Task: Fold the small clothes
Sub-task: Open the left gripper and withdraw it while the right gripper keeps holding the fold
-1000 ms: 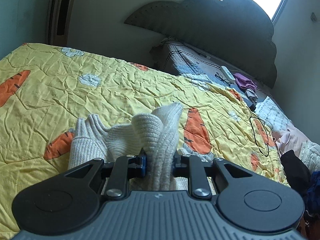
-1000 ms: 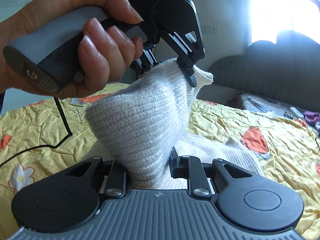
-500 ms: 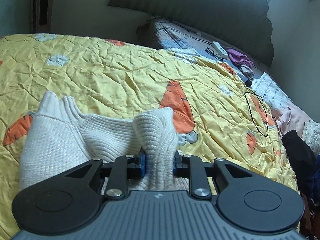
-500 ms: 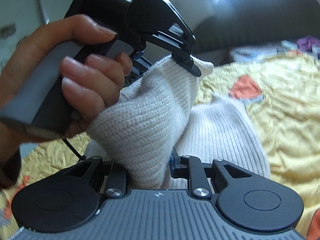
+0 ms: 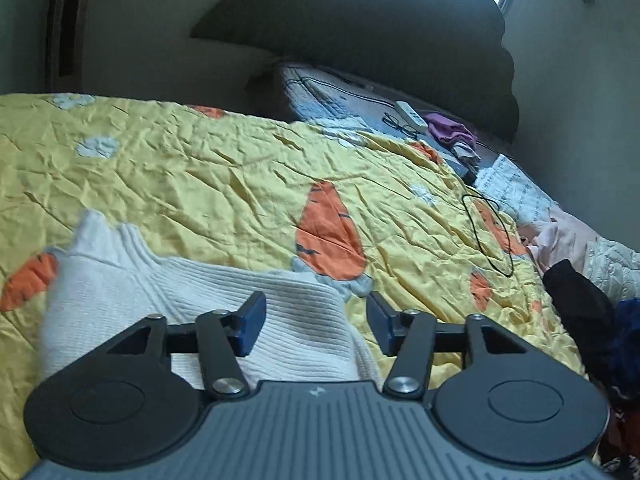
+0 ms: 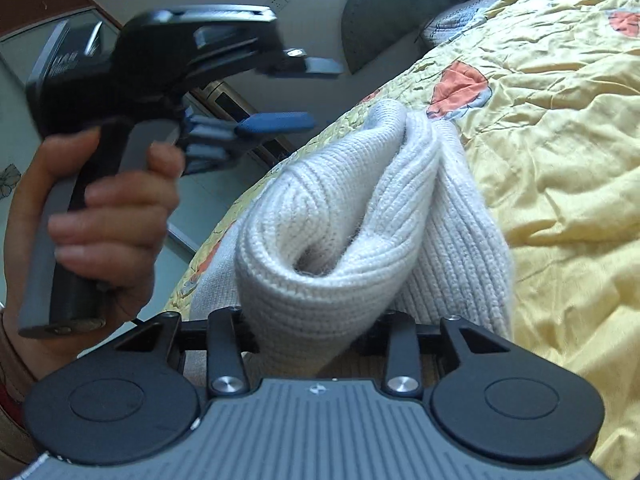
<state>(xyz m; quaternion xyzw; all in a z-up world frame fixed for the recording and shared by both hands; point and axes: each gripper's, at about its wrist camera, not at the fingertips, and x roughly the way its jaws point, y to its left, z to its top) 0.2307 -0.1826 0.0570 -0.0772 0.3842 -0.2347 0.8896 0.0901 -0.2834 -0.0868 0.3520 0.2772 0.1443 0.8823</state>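
A small white knitted sweater [image 5: 120, 292] lies on the yellow carrot-print bedspread [image 5: 208, 184]. My left gripper [image 5: 316, 320] is open just above it, blue pads apart, holding nothing. In the right wrist view the sweater [image 6: 360, 220] is bunched into a thick fold. My right gripper [image 6: 316, 332] is shut on that fold and its fingertips are hidden in the knit. The left gripper [image 6: 316, 92] also shows there, open and lifted clear of the sweater, held by a hand.
A dark padded headboard [image 5: 360, 32] stands at the far end. A remote [image 5: 410, 114], glasses and purple cloth [image 5: 452, 132] lie by the pillows. A black cable loop [image 5: 488, 236] lies on the bedspread. Dark clothes [image 5: 576, 308] are piled at the right edge.
My left gripper opened, let go of the sweater fold and lifted away. The released part now lies flat on the bedspread. My right gripper still holds its fold, lower.
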